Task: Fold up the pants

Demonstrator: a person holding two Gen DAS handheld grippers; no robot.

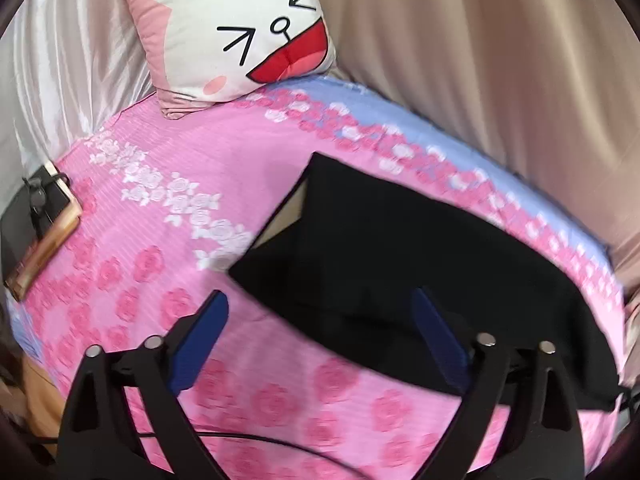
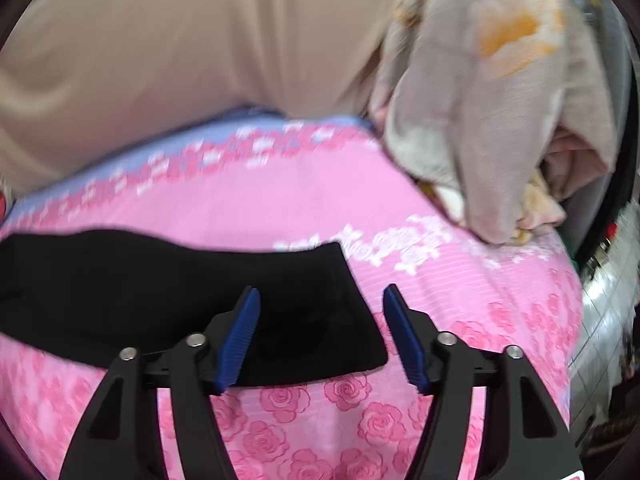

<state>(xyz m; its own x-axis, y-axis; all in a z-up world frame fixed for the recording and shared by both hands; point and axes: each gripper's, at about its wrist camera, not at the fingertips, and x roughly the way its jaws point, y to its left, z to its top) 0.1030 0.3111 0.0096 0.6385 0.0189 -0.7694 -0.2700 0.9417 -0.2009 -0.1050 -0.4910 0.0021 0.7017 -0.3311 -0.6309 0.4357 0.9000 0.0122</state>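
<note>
Left gripper [image 1: 320, 304]: jaws spread wide, blue pads [image 1: 202, 340] angled outward, nothing clamped between them. Pointed downward and forward, tilted steeply. Black linkage arms splay out toward the camera.

Right gripper [image 2: 320, 300]: jaws parted, narrower gap than the left, blue ribbed pads [image 2: 238, 340] facing each other, gripping nothing. Aimed down at a shallower slant. Both views show motion blur.

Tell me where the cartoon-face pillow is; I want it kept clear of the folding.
In the left wrist view, the pillow sits at the top, at the far end of the pink bedspread, apart from the black pants.
</note>
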